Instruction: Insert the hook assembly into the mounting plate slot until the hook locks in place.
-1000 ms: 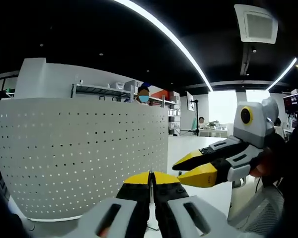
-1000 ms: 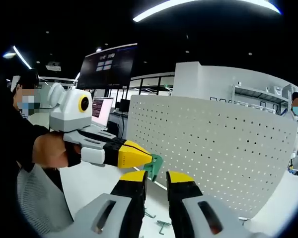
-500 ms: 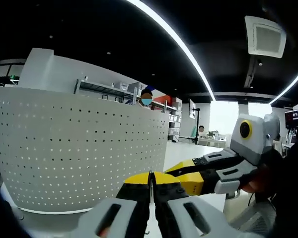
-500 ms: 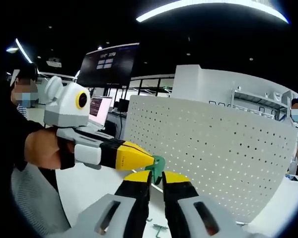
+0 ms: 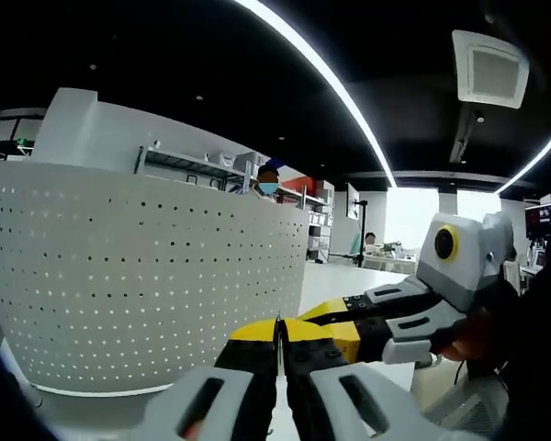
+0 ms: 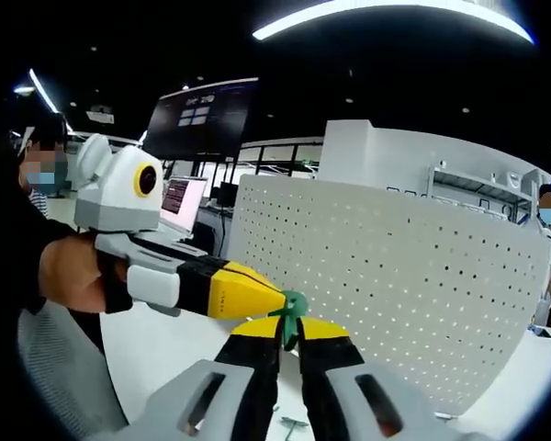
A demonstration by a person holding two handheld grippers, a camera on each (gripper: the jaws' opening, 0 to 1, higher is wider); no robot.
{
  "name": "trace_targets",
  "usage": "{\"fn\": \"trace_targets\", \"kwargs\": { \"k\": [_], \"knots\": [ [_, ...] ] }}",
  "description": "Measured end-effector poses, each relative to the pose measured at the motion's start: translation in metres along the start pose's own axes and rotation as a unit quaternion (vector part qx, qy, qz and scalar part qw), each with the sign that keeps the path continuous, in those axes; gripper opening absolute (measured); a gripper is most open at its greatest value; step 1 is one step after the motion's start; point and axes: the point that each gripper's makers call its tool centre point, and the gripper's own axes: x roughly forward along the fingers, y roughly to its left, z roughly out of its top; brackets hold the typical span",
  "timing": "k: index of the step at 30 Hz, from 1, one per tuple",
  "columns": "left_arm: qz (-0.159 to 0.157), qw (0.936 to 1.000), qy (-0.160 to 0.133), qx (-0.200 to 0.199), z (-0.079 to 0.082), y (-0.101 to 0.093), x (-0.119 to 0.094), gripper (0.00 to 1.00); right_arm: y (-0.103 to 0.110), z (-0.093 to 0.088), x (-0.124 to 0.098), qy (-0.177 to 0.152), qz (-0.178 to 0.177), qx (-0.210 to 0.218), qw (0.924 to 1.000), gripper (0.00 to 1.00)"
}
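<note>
Pinching a small green plastic hook piece together, the left gripper reaches in from 9 o'clock and the right gripper rises from 6 o'clock, before the white perforated metal pegboard. Both grippers' jaws look pressed together.

The hook assembly, small and green, is pinched between both claws' yellow tips. The white perforated mounting plate stands upright at its three o'clock, on the worktop.
</note>
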Motion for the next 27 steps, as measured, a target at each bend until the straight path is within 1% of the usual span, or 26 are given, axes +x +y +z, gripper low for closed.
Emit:
{"fn": "trace_targets", "kwargs": {
  "k": [9, 27],
  "knots": [
    [0.000, 1.0000, 0.003, -0.004, -0.0014, -0.0003, -0.0002, 0.01, 0.0014, -0.0008, 0.0008, 0.000, 0.004, -0.001, 1.0000, 0.02],
    [0.000, 1.0000, 0.006, -0.006, -0.0017, 0.0007, -0.0026, 0.01, 0.0028, -0.0011, 0.0020, 0.005, 0.010, 0.024, 0.9997, 0.01]
  ]
}}
